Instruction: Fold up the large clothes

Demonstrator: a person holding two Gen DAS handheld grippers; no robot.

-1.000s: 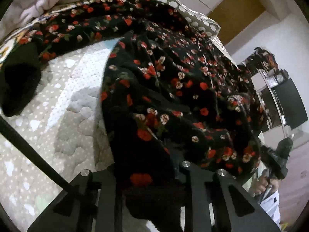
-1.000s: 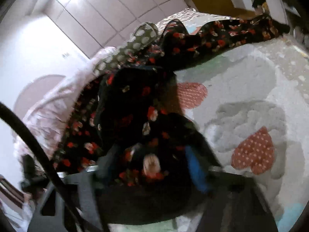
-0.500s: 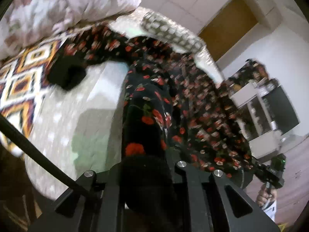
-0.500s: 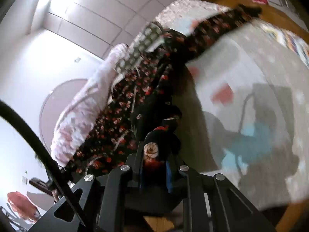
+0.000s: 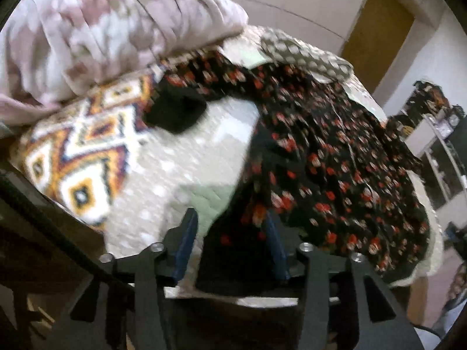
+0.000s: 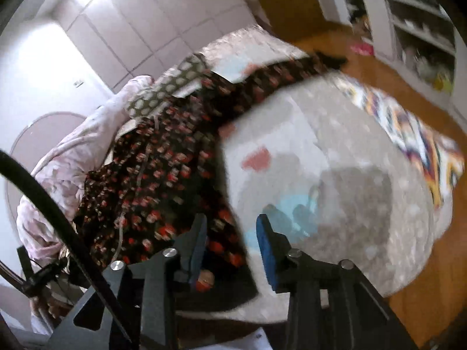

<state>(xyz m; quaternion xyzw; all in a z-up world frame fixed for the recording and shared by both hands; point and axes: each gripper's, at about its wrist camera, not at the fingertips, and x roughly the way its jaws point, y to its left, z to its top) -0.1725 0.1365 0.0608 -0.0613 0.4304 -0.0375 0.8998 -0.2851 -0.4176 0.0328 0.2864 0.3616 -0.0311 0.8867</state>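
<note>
The long black dress with red flowers (image 5: 335,160) lies spread lengthwise on the beige quilted bedspread (image 5: 163,192), one sleeve (image 5: 181,108) reaching out sideways toward the bed's edge. A pink-and-white bundled duvet (image 5: 102,26) sits at the head, beside a grey dotted pillow (image 5: 303,55) behind the dress. An orange-and-white patterned blanket (image 6: 408,134) lies along the far edge.

Home bedroom: quilted bed (image 5: 163,180), wardrobe doors (image 6: 163,26).

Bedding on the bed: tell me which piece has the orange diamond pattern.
The blanket at the bed's edge, flat under the dress sleeve; the heaped comforter is pink-white, the quilt beige dotted.
</note>
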